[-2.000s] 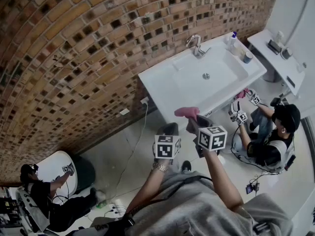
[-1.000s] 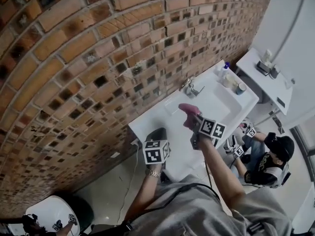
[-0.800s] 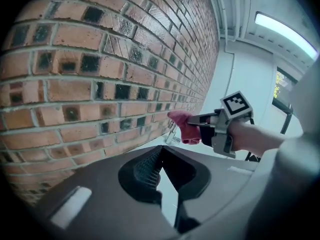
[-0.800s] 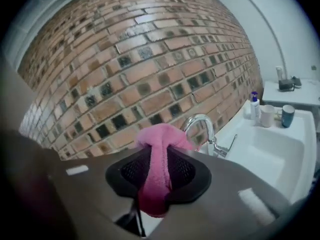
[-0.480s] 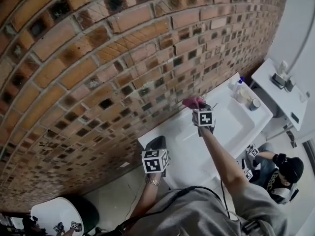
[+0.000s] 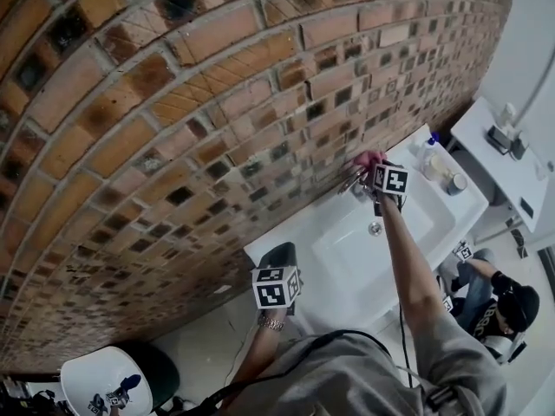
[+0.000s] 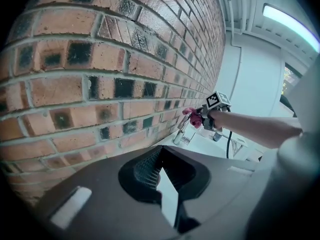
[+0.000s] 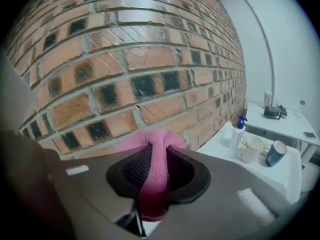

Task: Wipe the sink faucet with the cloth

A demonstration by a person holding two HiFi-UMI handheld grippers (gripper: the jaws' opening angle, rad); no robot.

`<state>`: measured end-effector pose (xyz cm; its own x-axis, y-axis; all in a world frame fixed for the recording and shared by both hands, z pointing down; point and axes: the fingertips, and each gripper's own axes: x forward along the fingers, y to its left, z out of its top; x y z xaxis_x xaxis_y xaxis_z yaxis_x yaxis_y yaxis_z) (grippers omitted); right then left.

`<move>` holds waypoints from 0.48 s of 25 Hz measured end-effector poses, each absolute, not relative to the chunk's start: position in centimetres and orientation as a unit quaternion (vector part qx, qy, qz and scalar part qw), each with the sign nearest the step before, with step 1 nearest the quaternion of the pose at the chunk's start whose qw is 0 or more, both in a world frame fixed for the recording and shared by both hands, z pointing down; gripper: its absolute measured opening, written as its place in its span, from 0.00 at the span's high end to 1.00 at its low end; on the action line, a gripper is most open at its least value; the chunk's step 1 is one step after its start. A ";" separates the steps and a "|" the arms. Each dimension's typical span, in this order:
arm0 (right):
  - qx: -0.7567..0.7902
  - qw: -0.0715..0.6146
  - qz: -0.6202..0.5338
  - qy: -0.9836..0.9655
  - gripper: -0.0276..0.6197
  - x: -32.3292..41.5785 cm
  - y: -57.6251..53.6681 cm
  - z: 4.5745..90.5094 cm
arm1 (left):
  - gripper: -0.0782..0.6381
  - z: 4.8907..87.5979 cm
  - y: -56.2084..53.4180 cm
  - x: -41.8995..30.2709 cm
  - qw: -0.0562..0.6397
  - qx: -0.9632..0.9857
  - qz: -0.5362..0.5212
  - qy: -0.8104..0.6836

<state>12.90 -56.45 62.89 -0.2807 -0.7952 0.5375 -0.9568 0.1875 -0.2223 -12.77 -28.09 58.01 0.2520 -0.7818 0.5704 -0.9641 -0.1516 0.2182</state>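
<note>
We logged right gripper (image 6: 375,168) clamped on cloth (image 6: 367,158), since raised to faucet (image 6: 353,184) against brick wall (image 6: 173,102); left gripper (image 6: 278,256) closed, empty, lower centre.

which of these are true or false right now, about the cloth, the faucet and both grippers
1. The right gripper is shut on the pink cloth. True.
2. The left gripper holds the faucet. False: it holds nothing and is well back from the faucet.
3. The cloth is up near the top of the faucet. True.
4. The wall behind the sink is white tile. False: it is a brick wall.
</note>
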 end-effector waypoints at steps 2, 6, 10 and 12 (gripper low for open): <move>0.580 0.155 0.294 -0.744 0.83 14.1 -56.6 65.0 | 0.86 58.2 -28.1 -12.8 0.279 0.741 0.166 -0.588; 0.555 0.187 0.319 -0.745 0.84 13.2 -55.7 69.3 | 0.86 58.7 -28.8 -13.0 0.283 0.738 0.172 -0.588; 0.485 0.262 0.325 -0.768 0.84 9.6 -52.8 74.5 | 0.86 58.8 -29.5 -11.6 0.280 0.748 0.179 -0.574; 0.452 0.281 0.327 -0.781 0.84 7.7 -50.8 75.6 | 0.86 58.7 -29.5 -11.0 0.277 0.754 0.182 -0.567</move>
<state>7.70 -50.82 75.61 -0.4331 -0.5230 0.7341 -0.8900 0.3770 -0.2565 -10.99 -29.54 58.69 0.2908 -0.7537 0.5894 -0.9559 -0.2032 0.2118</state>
